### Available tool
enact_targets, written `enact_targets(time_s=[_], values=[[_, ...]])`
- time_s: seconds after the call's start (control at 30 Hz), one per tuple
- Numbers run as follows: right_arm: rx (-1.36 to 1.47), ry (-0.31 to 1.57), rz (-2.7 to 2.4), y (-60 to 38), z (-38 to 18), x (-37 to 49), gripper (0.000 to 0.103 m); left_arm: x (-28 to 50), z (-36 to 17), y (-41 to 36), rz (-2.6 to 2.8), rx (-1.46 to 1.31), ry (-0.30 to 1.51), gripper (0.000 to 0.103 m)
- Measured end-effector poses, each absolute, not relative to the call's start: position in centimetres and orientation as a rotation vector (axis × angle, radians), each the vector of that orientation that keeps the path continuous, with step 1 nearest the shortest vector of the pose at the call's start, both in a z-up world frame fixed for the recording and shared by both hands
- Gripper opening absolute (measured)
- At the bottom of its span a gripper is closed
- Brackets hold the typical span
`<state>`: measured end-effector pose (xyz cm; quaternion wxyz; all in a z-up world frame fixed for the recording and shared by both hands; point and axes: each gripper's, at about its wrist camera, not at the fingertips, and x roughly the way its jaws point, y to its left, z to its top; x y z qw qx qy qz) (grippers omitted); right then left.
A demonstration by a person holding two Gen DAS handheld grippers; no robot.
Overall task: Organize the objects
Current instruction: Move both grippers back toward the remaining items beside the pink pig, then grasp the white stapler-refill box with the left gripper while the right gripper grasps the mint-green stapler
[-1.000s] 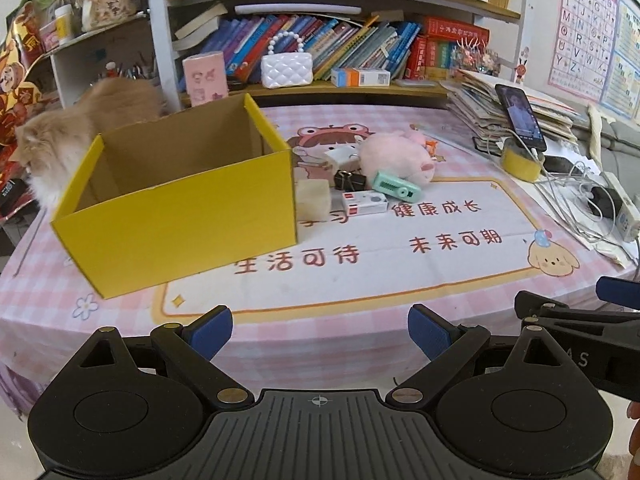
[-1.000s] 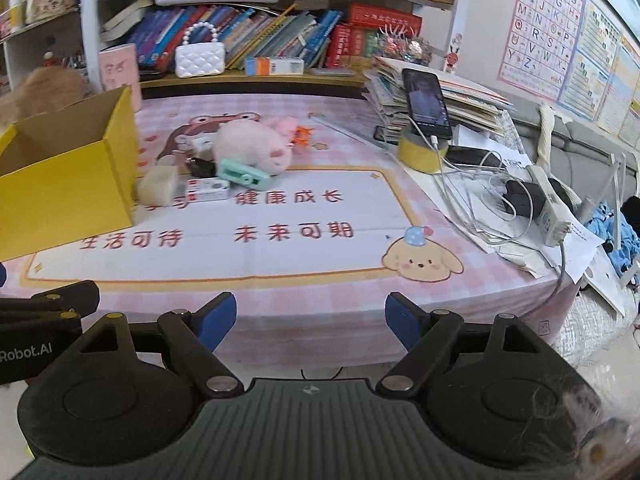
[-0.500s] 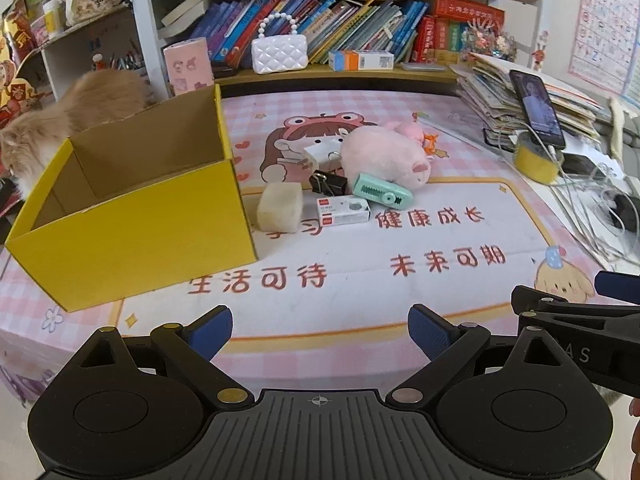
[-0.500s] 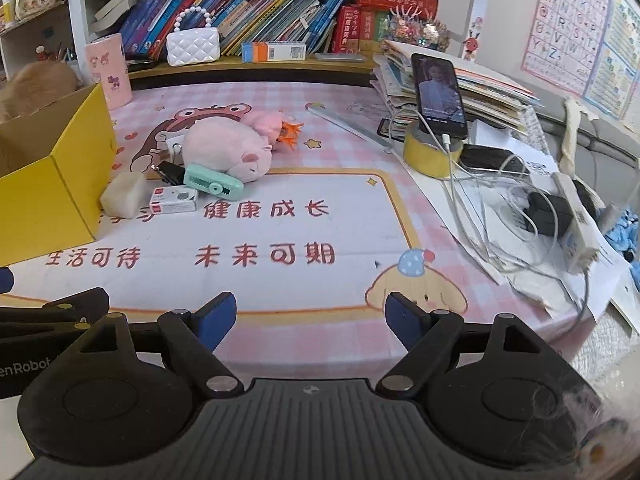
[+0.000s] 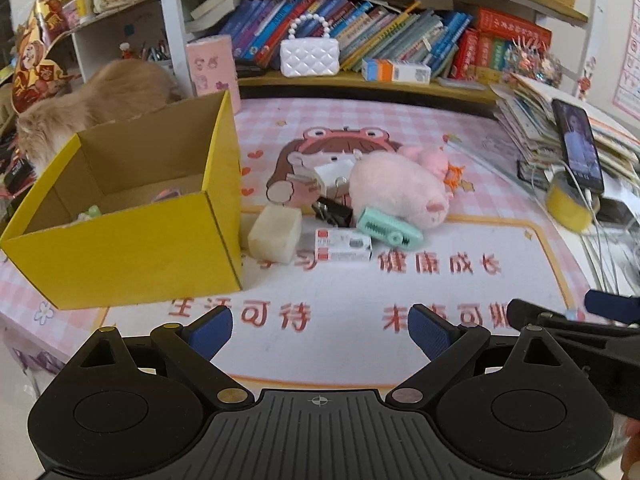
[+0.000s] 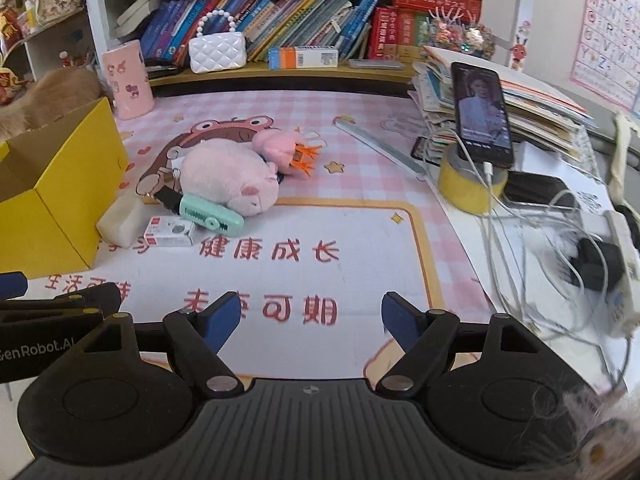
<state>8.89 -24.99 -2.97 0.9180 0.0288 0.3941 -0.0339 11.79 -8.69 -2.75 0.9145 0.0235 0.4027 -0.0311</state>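
Both jaws standing released, empty. Left gripper and right gripper hovering short of clutter beside yellow box, apparently lining up pickup.

Matte black plastic forms the left gripper and the right gripper, each with two round disc housings, a ribbed centre plate bearing a small crosshair mark, brass and silver pivot screws, and blue pads on angular fingers. White lettering reading "enRobot.AI" marks a black body at the right view's left edge.
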Motion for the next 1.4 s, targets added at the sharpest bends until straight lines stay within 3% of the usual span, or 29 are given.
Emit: enact_targets(time_s=[0.07,0.17,0.37,0.8,1.2,1.23,1.27,1.4], values=[[0.066,0.809,-0.046,-25.3,-3.0,9.4,0.061,12.1,-2.5,-9.2,-0.049,0.047,0.807,0.095],[0.082,0.815,-0.005,-25.8,-3.2,10.3,0.056,12.8,-2.2,-9.9,-0.022,0.046,0.780,0.094],[0.076,0.810,0.029,-26.5,-3.7,12.1,0.055,15.0,-2.9,-11.0,0.006,0.052,0.781,0.065],[0.025,0.840,0.062,-27.5,-4.8,13.7,0.055,22.0,-8.1,-12.3,0.043,0.088,0.873,0.065],[0.024,0.857,0.063,-28.3,-5.0,14.4,0.055,23.6,-10.0,-12.6,0.032,0.078,0.929,0.068],[0.023,0.859,0.063,-28.3,-5.1,14.4,0.055,23.5,-10.0,-12.5,0.026,0.068,0.927,0.065],[0.021,0.860,0.064,-28.3,-5.1,14.4,0.055,23.5,-10.0,-12.4,0.019,0.061,0.926,0.054],[0.018,0.865,0.071,-28.4,-5.3,14.6,0.055,22.9,-9.3,-12.3,0.011,0.049,0.928,0.052]])
